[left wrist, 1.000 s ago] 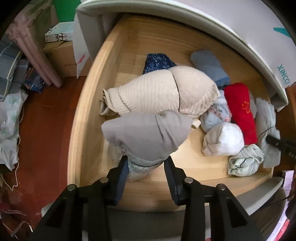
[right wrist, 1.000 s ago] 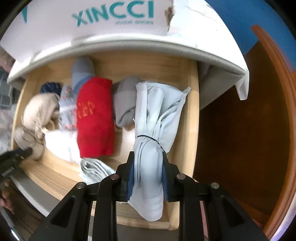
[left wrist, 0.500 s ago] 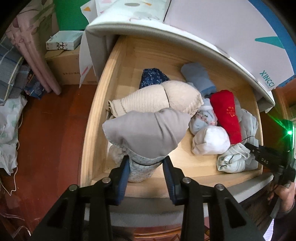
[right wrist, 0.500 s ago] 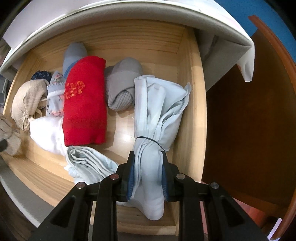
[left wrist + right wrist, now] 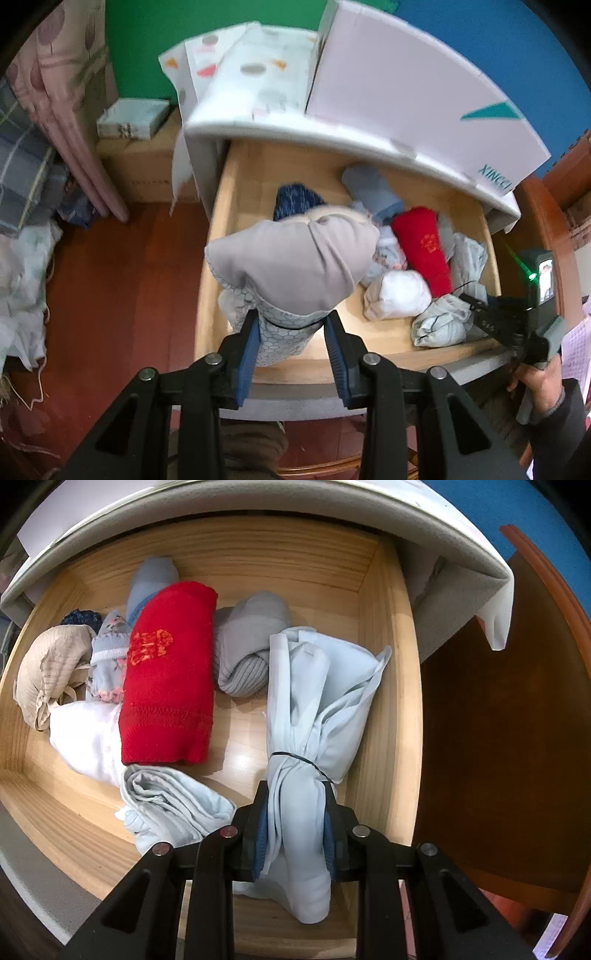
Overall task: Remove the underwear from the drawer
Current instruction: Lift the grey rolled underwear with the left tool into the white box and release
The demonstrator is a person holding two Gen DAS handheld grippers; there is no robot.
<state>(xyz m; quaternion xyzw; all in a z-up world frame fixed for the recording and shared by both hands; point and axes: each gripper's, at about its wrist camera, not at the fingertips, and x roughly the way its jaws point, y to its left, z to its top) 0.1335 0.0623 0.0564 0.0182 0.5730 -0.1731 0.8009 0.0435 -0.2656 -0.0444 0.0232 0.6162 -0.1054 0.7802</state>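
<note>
My left gripper (image 5: 291,332) is shut on a grey underwear bundle (image 5: 295,266) with a honeycomb-patterned end, held well above the open wooden drawer (image 5: 214,258). My right gripper (image 5: 295,827) is shut on a pale blue underwear bundle (image 5: 310,701) tied with a black band, low over the drawer's right side (image 5: 391,686). The right gripper also shows in the left wrist view (image 5: 476,306). In the drawer lie a red roll (image 5: 166,686), a grey roll (image 5: 247,653), a white bundle (image 5: 85,738), a beige piece (image 5: 48,668) and a light blue crumpled piece (image 5: 170,805).
A white cabinet top (image 5: 332,110) with a box overhangs the drawer's back. Red-brown floor (image 5: 118,288) lies to the left, with cardboard boxes (image 5: 140,162), a pink curtain (image 5: 74,110) and white cloth (image 5: 22,280). A dark wooden panel (image 5: 498,738) stands right of the drawer.
My left gripper has risen and pulled back with the grey bundle, so the drawer looks smaller. My right gripper has moved closer into the drawer, still holding the pale blue bundle.
</note>
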